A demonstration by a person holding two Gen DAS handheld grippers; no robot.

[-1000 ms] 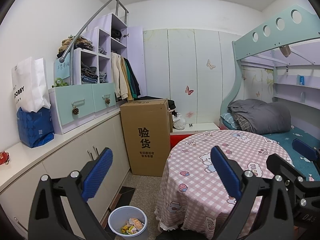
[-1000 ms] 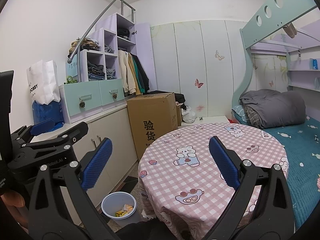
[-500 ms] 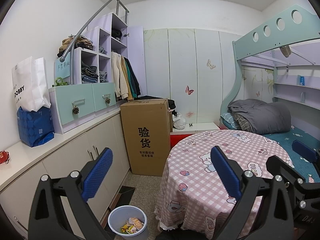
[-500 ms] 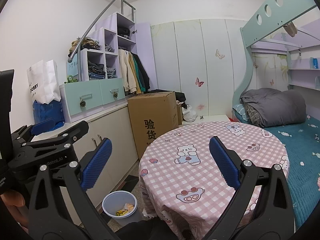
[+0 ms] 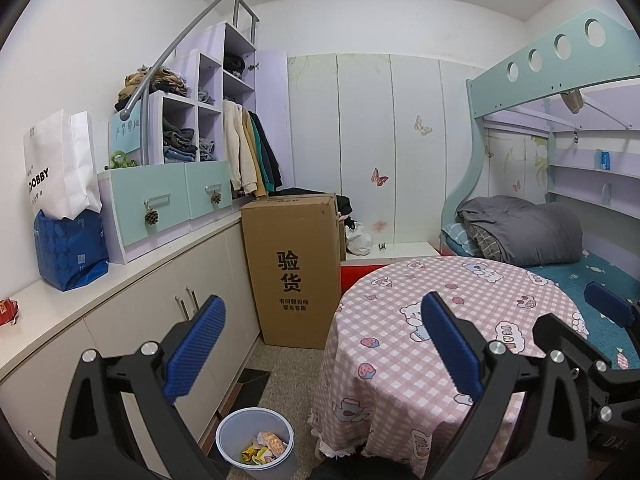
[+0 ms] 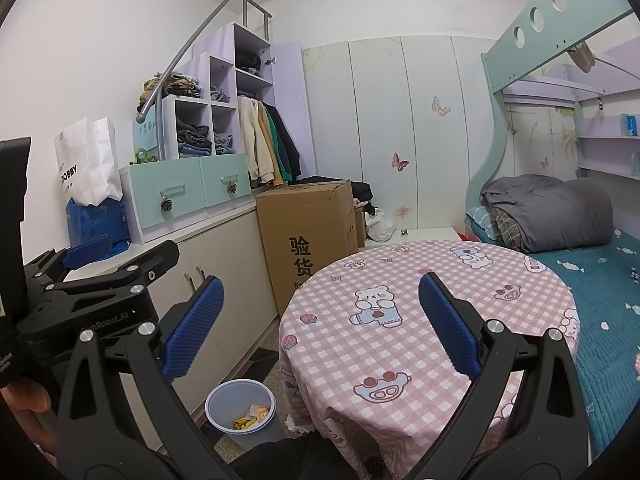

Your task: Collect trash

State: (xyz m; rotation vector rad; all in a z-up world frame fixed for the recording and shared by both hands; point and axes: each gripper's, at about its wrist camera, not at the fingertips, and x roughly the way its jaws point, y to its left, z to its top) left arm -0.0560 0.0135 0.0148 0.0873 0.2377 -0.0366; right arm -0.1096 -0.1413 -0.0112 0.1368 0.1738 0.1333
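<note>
Right gripper (image 6: 320,280), slight drift; bin (image 6: 234,394) upright.

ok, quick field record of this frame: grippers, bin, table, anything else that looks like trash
left gripper: open, empty, raised over the gap between cabinet and table
right gripper: open, empty, over the table edge
bin: on the floor beside the table, upright, holds several wrappers
table: round, pink checked cloth, no loose items visible on top
possible trash: small red packet on the counter, at the left edge of the left wrist view
cardboard box: upright on the floor behind the table
</note>
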